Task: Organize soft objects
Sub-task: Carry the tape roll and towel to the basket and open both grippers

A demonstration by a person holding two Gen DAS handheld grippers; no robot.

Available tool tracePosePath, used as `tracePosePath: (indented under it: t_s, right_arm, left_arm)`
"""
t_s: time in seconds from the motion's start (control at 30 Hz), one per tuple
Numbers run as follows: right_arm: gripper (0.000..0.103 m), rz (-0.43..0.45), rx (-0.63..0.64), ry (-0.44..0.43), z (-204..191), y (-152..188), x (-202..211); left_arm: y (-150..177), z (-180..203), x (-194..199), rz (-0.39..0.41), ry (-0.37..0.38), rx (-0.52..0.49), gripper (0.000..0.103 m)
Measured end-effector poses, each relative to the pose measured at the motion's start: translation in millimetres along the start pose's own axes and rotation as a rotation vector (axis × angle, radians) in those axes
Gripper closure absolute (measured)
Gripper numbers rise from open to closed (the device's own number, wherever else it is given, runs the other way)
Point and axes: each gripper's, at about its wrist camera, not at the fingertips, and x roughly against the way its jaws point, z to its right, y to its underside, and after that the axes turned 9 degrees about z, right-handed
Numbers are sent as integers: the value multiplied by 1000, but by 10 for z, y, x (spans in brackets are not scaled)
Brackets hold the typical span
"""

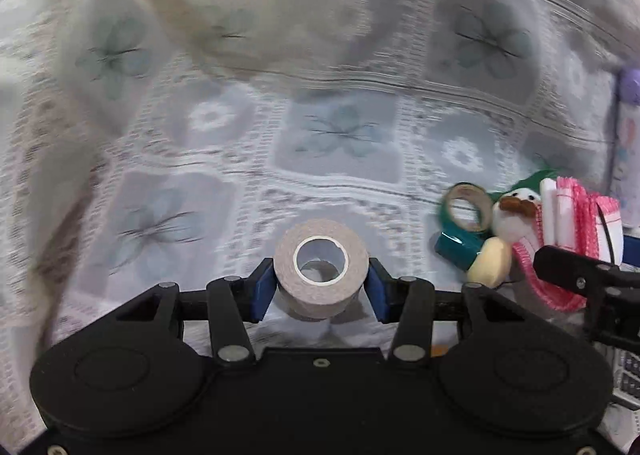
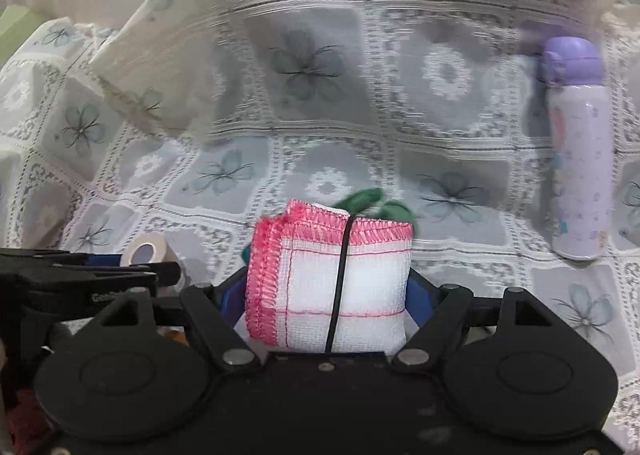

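My left gripper (image 1: 320, 283) is shut on a beige roll of tape (image 1: 321, 275), held just above the flowered cloth. My right gripper (image 2: 328, 295) is shut on a folded white cloth bundle with pink stitched edges (image 2: 332, 279), tied by a black band. The bundle also shows at the right of the left wrist view (image 1: 576, 223). Beside it lie a white plush toy with a brown moustache (image 1: 516, 211), a green tape roll (image 1: 466, 215) and a pale yellow sponge piece (image 1: 490, 261). The beige roll shows at the left of the right wrist view (image 2: 146, 253).
A flowered white-and-grey cloth (image 1: 340, 135) covers the whole surface and rises in folds at the back. A lilac bottle (image 2: 578, 151) stands at the right. A keyboard edge (image 1: 628, 379) shows at the far right.
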Motion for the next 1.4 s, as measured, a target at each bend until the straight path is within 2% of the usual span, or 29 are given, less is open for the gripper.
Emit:
tracePosePath:
  t_s: [0.13,0.27,0.33,0.53,0.6,0.7,0.8,0.9,1.1,1.2,1.4]
  right_arm:
    - [26,29,75,12,-302,-19,-38]
    - [26,61,125,-7,-560,-38,-53]
    - [26,85,134,17,-631,-49,-57]
    - [26,58,73,70,-447,-136,-185]
    - [26,54,87,117,-415,-165,-196]
    - [26,55,18,174,-289,-219,-169]
    - [26,97,65,178,-359,-221,-57]
    - [26,126,124,90,-542,-187,39]
    - [26,48,145,-159,-881,-16,11]
    - [26,26,179,-222,-1051,83,15]
    - [26,-38,167,-326,-1151,220,127]
  left_arm:
    - [33,-249,123,13,-73,22,56]
    - [109,-457,253,10,-85,65,56]
    - [147,-502,302,9,-88,67,56]
    - [176,-543,379,15,-58,87,56]
    - [164,-518,383,19,-46,90,56]
    - [159,-466,390,22,-38,82,56]
    - [155,-438,393,23,-27,80,56]
    - [155,-430,427,30,-30,84,56]
    - [216,-500,608,50,-85,96,56]
    - [305,-595,729,54,-148,110,56]
    - [549,-768,1024,43,-216,140,56]
